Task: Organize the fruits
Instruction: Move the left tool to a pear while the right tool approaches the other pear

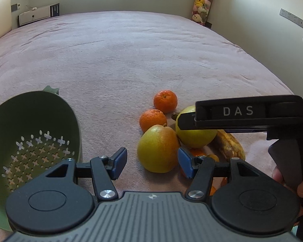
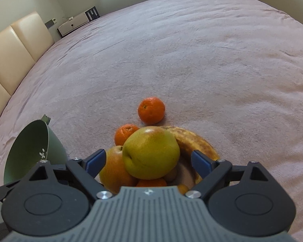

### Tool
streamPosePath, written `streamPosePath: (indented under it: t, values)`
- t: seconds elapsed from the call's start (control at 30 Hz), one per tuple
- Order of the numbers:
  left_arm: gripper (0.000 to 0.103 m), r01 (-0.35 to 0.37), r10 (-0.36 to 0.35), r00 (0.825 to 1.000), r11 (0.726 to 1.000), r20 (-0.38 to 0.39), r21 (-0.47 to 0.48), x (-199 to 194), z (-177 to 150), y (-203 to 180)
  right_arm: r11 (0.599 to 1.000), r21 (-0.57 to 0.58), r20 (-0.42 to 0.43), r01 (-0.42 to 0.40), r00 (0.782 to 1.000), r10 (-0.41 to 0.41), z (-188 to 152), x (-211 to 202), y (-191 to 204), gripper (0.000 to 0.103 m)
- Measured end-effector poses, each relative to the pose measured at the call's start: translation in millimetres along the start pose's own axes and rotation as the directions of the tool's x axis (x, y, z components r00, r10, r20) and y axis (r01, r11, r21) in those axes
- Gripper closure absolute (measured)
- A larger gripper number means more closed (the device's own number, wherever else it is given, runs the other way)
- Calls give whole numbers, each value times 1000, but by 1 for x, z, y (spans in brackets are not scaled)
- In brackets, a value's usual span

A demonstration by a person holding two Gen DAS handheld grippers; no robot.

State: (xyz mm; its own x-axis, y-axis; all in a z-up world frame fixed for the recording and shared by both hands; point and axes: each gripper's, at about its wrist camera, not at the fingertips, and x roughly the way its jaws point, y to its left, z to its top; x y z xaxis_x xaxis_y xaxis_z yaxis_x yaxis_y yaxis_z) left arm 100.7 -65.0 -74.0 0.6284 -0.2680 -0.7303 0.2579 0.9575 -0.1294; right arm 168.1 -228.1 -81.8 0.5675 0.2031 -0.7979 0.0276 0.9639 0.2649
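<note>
A pile of fruit lies on the pink bedspread. In the left wrist view I see two mandarins (image 1: 165, 101) (image 1: 152, 120), a red-yellow pear (image 1: 158, 148), a green pear (image 1: 195, 136) and a brown-spotted banana (image 1: 230, 147). A green colander bowl (image 1: 30, 133) lies tipped on its side at left. My left gripper (image 1: 151, 162) is open with the red-yellow pear between its blue pads. My right gripper (image 2: 149, 161) is open around the green pear (image 2: 150, 153), pads apart from it; it also shows from the side in the left wrist view (image 1: 238, 114).
The wide bedspread (image 2: 171, 60) stretches far ahead. A cream headboard (image 2: 16, 46) stands at left, a white unit (image 1: 35, 15) and hanging plush toys (image 1: 203, 2) at the far wall. More mandarins (image 2: 151, 182) lie low in the pile.
</note>
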Motion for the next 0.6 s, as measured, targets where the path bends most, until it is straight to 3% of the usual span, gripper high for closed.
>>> streamPosePath:
  t: [0.6]
  values:
    - [34,15,-25,995,994,-95,-108,37,11,5,996,73,-68,-42,997,47,6,24,-9,27]
